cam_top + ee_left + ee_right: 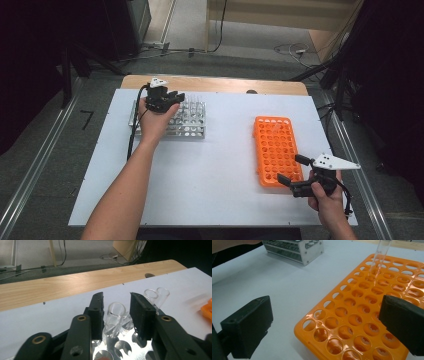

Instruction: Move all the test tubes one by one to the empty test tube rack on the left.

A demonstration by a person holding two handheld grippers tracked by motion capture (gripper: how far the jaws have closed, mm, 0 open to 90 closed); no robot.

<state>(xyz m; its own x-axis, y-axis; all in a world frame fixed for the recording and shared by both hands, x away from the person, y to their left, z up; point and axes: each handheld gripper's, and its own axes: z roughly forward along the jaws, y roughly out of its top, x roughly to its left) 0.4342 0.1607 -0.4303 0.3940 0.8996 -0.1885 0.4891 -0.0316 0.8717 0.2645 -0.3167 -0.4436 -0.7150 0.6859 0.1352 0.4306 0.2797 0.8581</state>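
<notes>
Two grippers working — left gripper (116,312) hovering slightly parted around a tube (115,315) in the metal rack (192,131), untouched, right gripper (324,330) gaping wide, empty, over the orange rack (362,315).

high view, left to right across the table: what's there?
left gripper over the metal tube rack → orange rack → right gripper, at the orange rack's near right corner.
</notes>
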